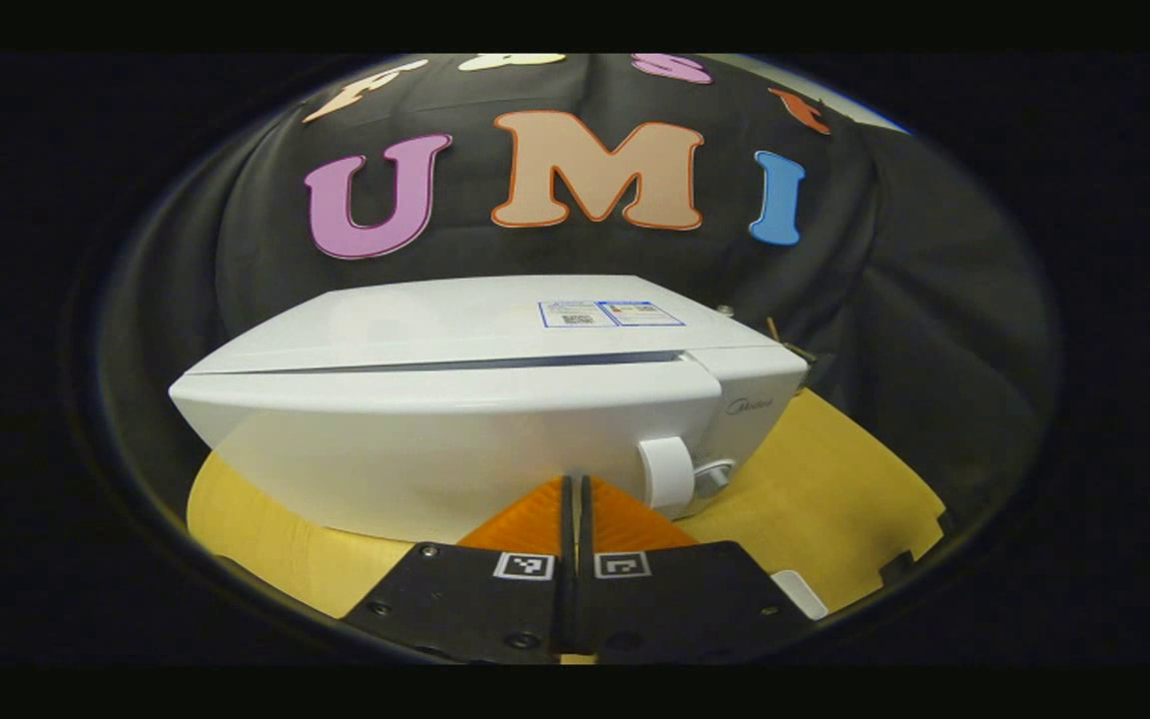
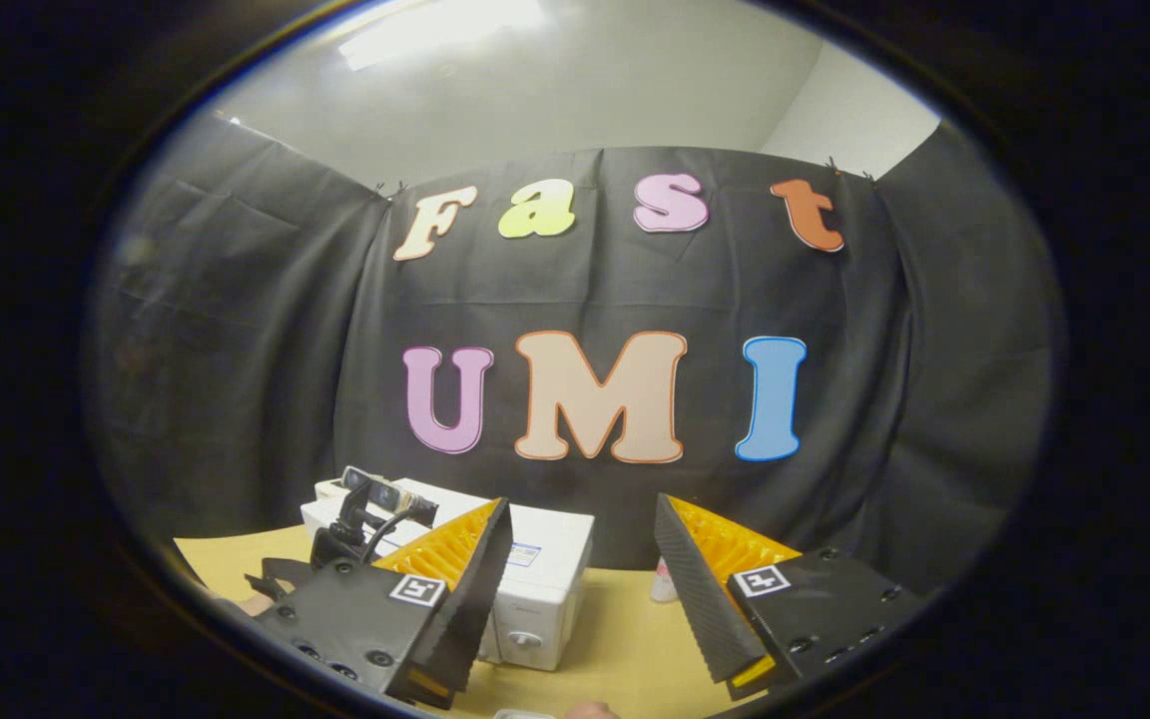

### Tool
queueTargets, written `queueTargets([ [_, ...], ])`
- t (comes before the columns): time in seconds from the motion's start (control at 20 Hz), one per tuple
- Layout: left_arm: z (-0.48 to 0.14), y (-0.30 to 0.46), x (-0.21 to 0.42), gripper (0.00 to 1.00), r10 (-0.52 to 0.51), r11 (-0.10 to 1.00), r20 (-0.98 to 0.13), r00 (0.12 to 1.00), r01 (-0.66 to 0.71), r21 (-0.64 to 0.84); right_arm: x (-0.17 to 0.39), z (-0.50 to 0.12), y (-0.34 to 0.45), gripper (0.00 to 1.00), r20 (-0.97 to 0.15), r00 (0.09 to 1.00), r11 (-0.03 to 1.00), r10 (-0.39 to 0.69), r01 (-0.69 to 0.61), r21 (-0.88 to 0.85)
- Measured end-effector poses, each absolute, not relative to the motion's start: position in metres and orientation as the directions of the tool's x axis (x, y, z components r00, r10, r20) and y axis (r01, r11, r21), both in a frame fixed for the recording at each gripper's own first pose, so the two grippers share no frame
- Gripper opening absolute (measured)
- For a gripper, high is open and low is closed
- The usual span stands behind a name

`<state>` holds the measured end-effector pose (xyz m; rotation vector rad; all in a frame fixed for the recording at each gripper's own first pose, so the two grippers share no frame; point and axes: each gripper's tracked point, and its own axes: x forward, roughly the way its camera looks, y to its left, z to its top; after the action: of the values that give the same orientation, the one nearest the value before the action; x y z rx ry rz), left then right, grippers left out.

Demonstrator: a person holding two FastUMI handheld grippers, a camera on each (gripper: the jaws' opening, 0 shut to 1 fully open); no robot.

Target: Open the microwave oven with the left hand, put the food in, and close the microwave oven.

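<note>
The microwave [image 1: 495, 399] carries a small grey brand name [image 1: 748, 406] on its front right corner, above the knob; it looks like "Midea", though the script is too small to be sure. On the microwave's top, toward the right, lie two stickers [image 1: 611, 314] with blue borders, one bearing a square code; their print cannot be made out. Each gripper finger mount bears a square black-and-white marker [image 1: 523, 565], a pattern with no letters.

The left tool [image 1: 575, 499] has its two fingers pressed together, nothing between them. The right tool [image 2: 583, 519] holds its fingers spread wide apart, gripping nothing, pointing level.
</note>
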<state>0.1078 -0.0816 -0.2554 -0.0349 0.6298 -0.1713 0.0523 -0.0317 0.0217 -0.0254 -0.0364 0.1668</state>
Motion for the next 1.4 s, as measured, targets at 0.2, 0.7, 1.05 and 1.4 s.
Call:
queueTargets([
  [0.2, -0.255, -0.09, 0.112, 0.01, -0.206, 0.979, -0.582, 0.787, 0.163, -0.126, 0.054, 0.022, -0.031, 0.78, 0.034, 0.987, 0.987, 0.158, -0.157, -0.031],
  [0.7, -0.247, -0.088, 0.119, 0.01, -0.204, 0.974, -0.551, 0.809, 0.11, -0.199, 0.053, 0.015, -0.03, 0.78, 0.013, 0.987, 0.987, 0.159, -0.158, -0.035],
  [1.05, -0.188, -0.062, 0.098, 0.01, -0.166, 0.983, -0.423, 0.891, 0.115, -0.144, 0.046, 0.011, -0.022, 0.78, 0.002, 0.988, 0.987, 0.154, -0.153, -0.052],
  [1.4, -0.1, -0.031, 0.062, 0.02, -0.099, 0.991, -0.298, 0.949, 0.066, -0.118, 0.04, 0.004, -0.01, 0.78, -0.017, 0.985, 0.984, 0.17, -0.171, -0.055],
])
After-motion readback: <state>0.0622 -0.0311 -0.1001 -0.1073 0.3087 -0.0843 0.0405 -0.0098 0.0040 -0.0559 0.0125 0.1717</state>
